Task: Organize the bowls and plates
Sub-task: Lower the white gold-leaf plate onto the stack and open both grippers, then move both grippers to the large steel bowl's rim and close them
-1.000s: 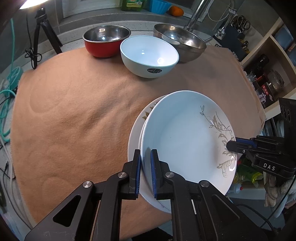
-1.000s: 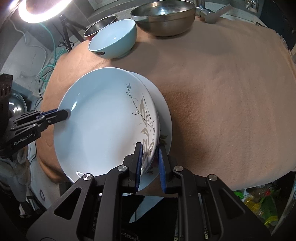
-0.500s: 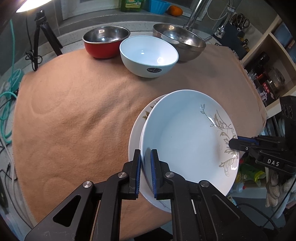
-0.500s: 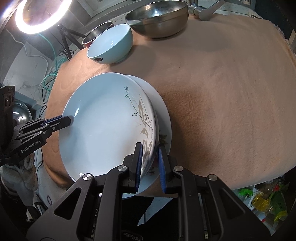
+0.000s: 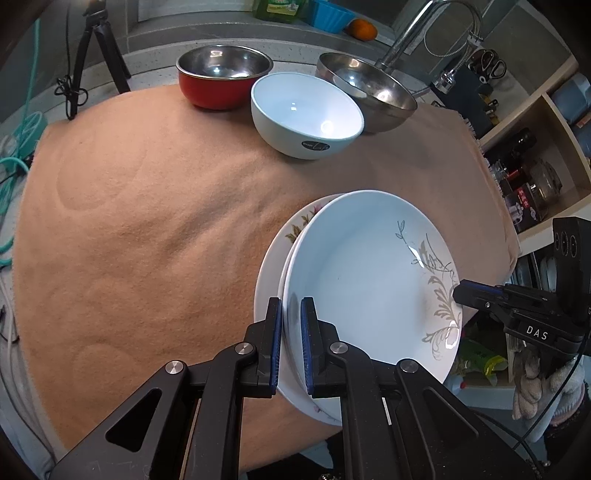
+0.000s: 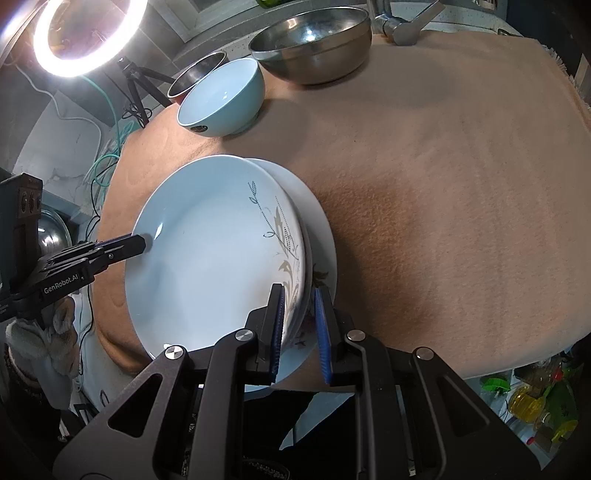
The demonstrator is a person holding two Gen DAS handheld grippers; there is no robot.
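A pale deep plate with a grey leaf pattern (image 5: pixel 362 280) (image 6: pixel 214 266) rests on a white flowered plate (image 5: pixel 271 258) (image 6: pixel 323 236) near the table's front edge. My left gripper (image 5: pixel 291 310) is shut on the leaf plate's near-left rim; the right wrist view shows the left gripper (image 6: pixel 142 242) at the plate's far side. My right gripper (image 6: pixel 299 299) (image 5: pixel 461 291) is shut on the opposite rim, where the flowered plate's edge also lies between its fingers. At the back stand a red bowl (image 5: pixel 223 79), a white bowl (image 5: pixel 306 114) (image 6: pixel 221 99) and a steel bowl (image 5: pixel 369 96) (image 6: pixel 310 40).
A tan cloth (image 5: pixel 147 221) covers the table. A faucet (image 5: pixel 410 37) rises behind the steel bowl, and a shelf with jars (image 5: pixel 535 166) stands to the right. A ring light (image 6: pixel 86 33) on a tripod (image 5: pixel 96 48) is at the back left.
Both grippers keep their hold on the leaf plate. The views have tilted slightly; the plate stays over the flowered plate.
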